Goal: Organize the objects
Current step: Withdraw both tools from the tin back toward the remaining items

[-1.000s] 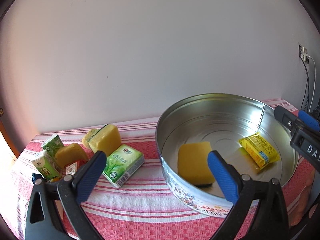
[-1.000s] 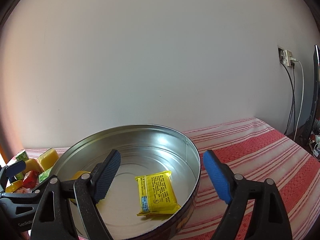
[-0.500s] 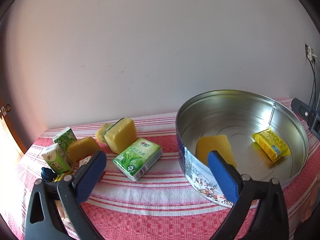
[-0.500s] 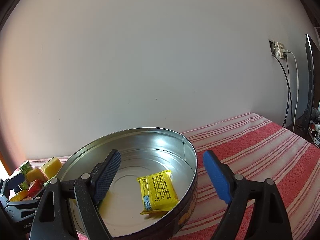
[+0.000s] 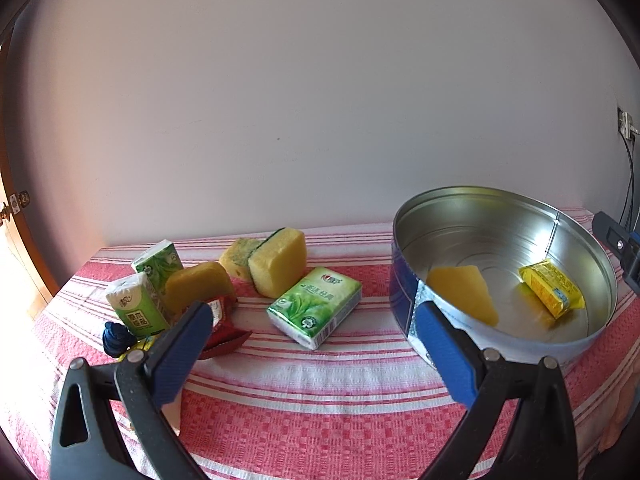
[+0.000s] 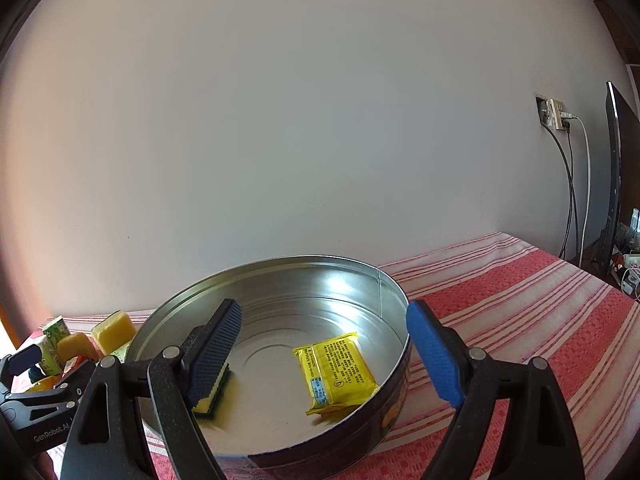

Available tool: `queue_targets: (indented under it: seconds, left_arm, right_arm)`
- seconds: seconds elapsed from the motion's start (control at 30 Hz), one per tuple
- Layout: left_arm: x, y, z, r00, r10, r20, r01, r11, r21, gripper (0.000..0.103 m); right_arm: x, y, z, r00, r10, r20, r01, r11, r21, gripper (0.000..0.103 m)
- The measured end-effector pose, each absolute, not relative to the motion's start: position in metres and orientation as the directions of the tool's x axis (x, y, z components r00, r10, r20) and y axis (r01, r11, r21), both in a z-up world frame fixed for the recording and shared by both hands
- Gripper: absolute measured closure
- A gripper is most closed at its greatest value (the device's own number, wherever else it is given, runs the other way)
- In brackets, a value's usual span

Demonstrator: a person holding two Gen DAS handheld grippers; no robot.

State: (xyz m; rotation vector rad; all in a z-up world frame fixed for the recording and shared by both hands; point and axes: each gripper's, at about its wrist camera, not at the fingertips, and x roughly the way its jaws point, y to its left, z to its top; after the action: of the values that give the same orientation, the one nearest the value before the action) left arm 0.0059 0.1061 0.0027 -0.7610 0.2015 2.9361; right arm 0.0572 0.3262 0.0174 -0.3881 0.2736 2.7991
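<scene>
A round metal tin (image 5: pixel 404 280) stands at the right on the red striped cloth, holding a yellow sponge (image 5: pixel 464 292) and a yellow packet (image 5: pixel 550 290). To its left lie a green tissue pack (image 5: pixel 316 306), a yellow-green sponge (image 5: pixel 278 266), an orange sponge (image 5: pixel 196 286), two small green packs (image 5: pixel 138 308) and a red packet (image 5: pixel 222 320). My left gripper (image 5: pixel 314 344) is open above the cloth, just short of the green tissue pack. My right gripper (image 6: pixel 324 332) is open over the tin (image 6: pixel 280 264), above the packet (image 6: pixel 336 372); its left finger half hides the sponge (image 6: pixel 210 396).
A small dark blue object (image 5: pixel 116 338) sits by the left packs. A white wall backs the table. A socket with cables (image 6: pixel 556 116) and a dark screen edge (image 6: pixel 614 160) are at the far right. Striped cloth (image 6: pixel 520 300) stretches right of the tin.
My left gripper has swung left, away from the tin and toward the loose items, which now sit nearer the middle of its view. The right gripper has drifted slightly over the tin.
</scene>
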Motion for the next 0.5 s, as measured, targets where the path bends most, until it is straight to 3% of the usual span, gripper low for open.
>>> queue_targets:
  seconds: [0.5]
  left_arm:
    - [0.008, 0.053, 0.009, -0.866, 0.06, -0.496, -0.1, -0.994, 0.055, 0.001]
  right_arm:
    - [0.06, 0.268, 0.016, -0.929, 0.201, -0.312, -0.241, -0.966, 0.093, 0.017]
